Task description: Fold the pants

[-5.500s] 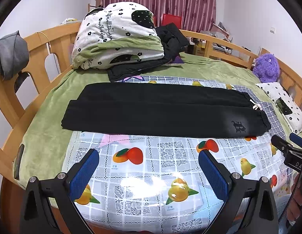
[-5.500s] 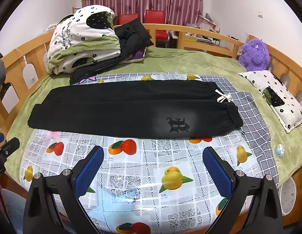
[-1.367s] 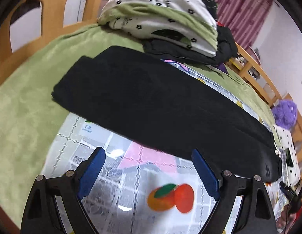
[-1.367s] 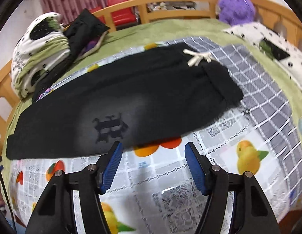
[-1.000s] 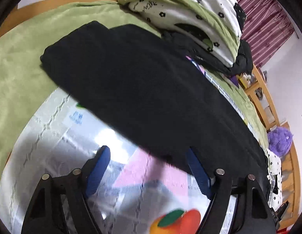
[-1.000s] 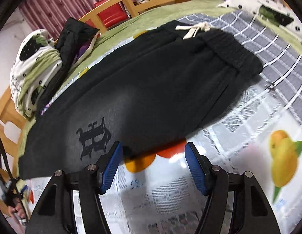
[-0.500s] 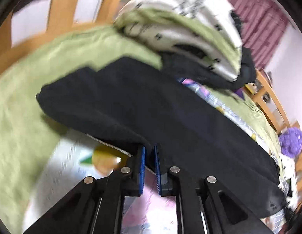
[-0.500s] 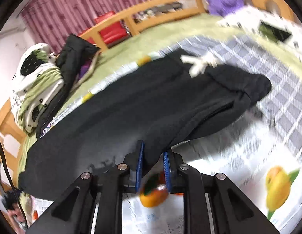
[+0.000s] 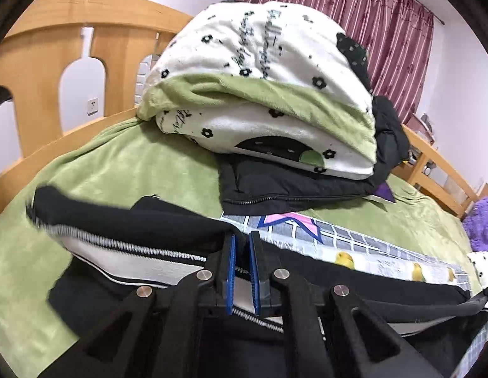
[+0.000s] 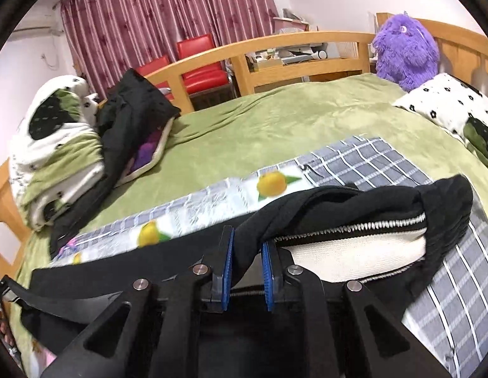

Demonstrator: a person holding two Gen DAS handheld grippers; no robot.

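- Left gripper (image 9: 241, 261) is clamped down, blue pads almost together, with the near edge of the black pants (image 9: 155, 226) pinched between them, toward the leg end
- Right gripper (image 10: 246, 271) is closed too, a thick roll of the same black fabric bunched between its pads near the waist end of the pants (image 10: 363, 201)
- The pants lie lengthwise across the fruit-print mat (image 10: 193, 208) on the green bed cover (image 10: 275, 132); the gripped long edge is up off the mat, the far edge looks to be down on it
- Lifted edge has turned over: pale inner lining (image 9: 124, 260) and a zigzag seam show under the black outer cloth in both views
- So my read is the lengthwise fold, one long side raised and ready to go across onto the other
- Next move calls for both hands travelling together, away from the person, at even height, keeping the cloth taut between them so the edge lands straight on the far edge
- Risk as I see it: uneven travel would skew the fold, and the bunched waist fabric could drop lumpy
- Folded quilt (image 9: 262, 94) and black jacket (image 9: 294, 186) sit just beyond the leg end, purple plush toy (image 10: 404, 47) well off by the bed rail
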